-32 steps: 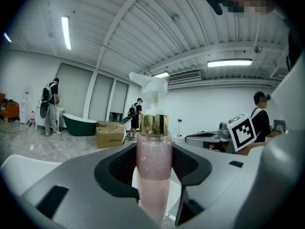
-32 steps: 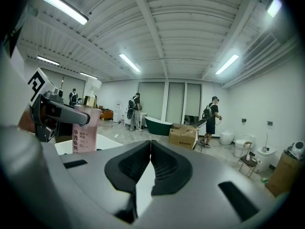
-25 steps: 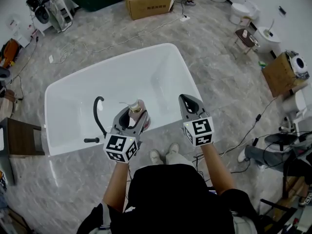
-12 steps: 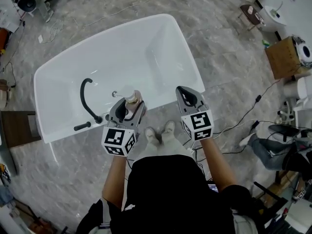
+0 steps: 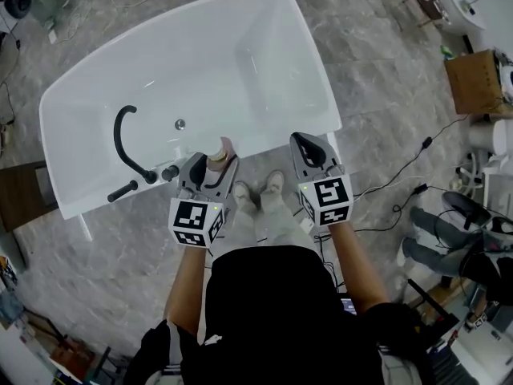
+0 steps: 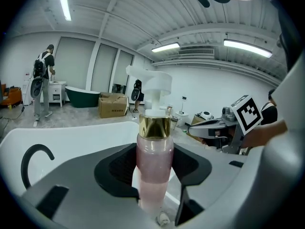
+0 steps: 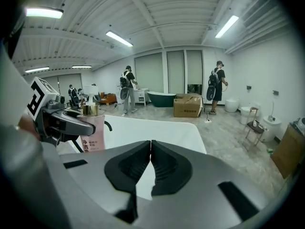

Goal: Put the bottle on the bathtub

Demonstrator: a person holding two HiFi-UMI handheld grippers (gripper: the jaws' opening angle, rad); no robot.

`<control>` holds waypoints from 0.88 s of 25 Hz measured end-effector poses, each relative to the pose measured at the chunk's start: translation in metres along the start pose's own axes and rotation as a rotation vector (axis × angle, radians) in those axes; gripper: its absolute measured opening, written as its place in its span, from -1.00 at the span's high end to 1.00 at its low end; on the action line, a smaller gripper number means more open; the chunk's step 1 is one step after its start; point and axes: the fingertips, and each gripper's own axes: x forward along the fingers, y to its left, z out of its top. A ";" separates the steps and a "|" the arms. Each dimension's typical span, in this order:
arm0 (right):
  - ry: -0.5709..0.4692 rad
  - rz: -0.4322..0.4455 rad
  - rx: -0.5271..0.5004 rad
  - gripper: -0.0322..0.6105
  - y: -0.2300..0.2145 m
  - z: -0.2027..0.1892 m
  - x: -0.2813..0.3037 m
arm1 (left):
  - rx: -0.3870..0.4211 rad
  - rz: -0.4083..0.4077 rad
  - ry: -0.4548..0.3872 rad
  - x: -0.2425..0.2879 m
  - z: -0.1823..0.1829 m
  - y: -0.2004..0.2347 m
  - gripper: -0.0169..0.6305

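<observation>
1. Clamped a tall pink translucent plastic pump bottle (image 6: 155, 168), gold-collared, upright between the jaws of the left gripper (image 5: 215, 165).
2. Held it over the near rim of the white glossy bathtub (image 5: 272, 139), just ahead of that gripper.
3. Held the right gripper (image 7: 150, 149) closed, jaws tip to tip, empty; to the bottle's right, apart from it.
4. Left of the left gripper, on the rim: a black curved metal faucet (image 5: 120, 135).

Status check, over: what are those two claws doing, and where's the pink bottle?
Left gripper shut on pink pump bottle with gold collar, upright, over near rim of white bathtub. Right gripper shut, empty. Black curved faucet stands left of bottle, apart.
</observation>
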 end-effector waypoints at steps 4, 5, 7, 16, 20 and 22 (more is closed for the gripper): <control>0.042 0.010 0.013 0.83 -0.003 -0.023 0.016 | -0.015 -0.003 0.028 0.019 -0.017 0.007 0.25; 0.050 0.013 0.016 0.83 -0.005 -0.028 0.020 | -0.018 -0.004 0.035 0.025 -0.021 0.008 0.25; 0.067 0.017 0.023 0.83 -0.009 -0.040 0.025 | -0.021 -0.005 0.052 0.035 -0.031 0.009 0.25; 0.127 0.034 0.053 0.83 -0.032 -0.092 0.062 | -0.028 -0.010 0.117 0.091 -0.087 0.014 0.25; 0.147 0.047 0.056 0.83 -0.035 -0.112 0.075 | -0.033 -0.011 0.134 0.110 -0.107 0.014 0.25; 0.149 0.055 0.055 0.83 -0.022 -0.120 0.075 | -0.028 -0.012 0.135 0.106 -0.117 0.017 0.25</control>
